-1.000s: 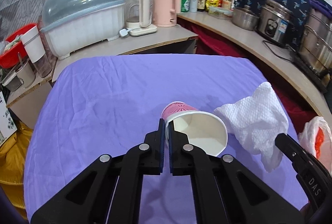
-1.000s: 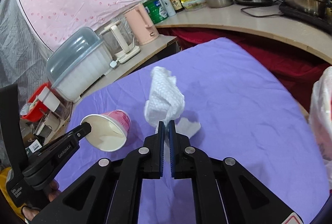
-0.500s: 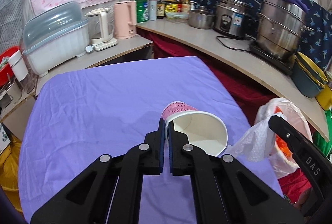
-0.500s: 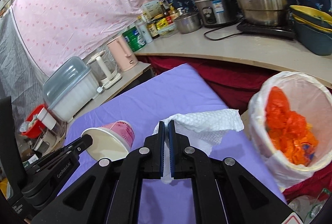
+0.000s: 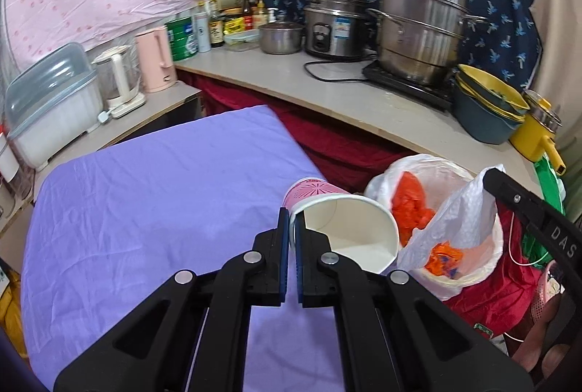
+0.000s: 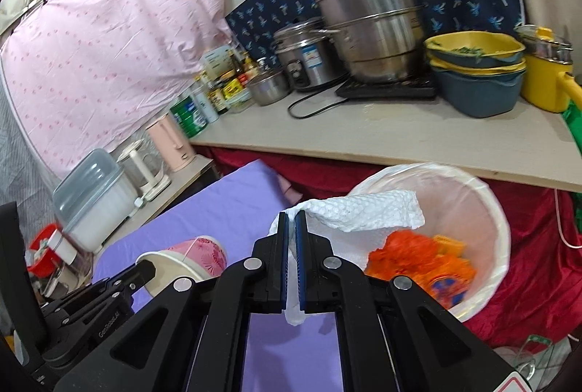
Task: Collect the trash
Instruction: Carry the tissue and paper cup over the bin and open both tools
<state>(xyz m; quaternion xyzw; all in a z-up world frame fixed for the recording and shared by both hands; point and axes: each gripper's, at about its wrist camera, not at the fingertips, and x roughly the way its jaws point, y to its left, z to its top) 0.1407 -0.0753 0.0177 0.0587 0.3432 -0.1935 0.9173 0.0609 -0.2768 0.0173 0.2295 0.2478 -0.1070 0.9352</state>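
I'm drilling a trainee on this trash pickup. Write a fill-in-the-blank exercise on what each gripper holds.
1. The left gripper grips a pink paper ____ by its rim.
2. The right gripper pinches a white paper ____ in its jaws.
3. The trash bin beside the purple table holds crumpled waste of ____ color.

Missing words: cup; towel; orange

The cup (image 5: 329, 206) is pink outside and white inside. The cloth (image 5: 163, 195) is purple. The bin bag (image 6: 469, 210) is white with orange trash (image 6: 418, 254). The paper towel (image 6: 363, 214) is white.
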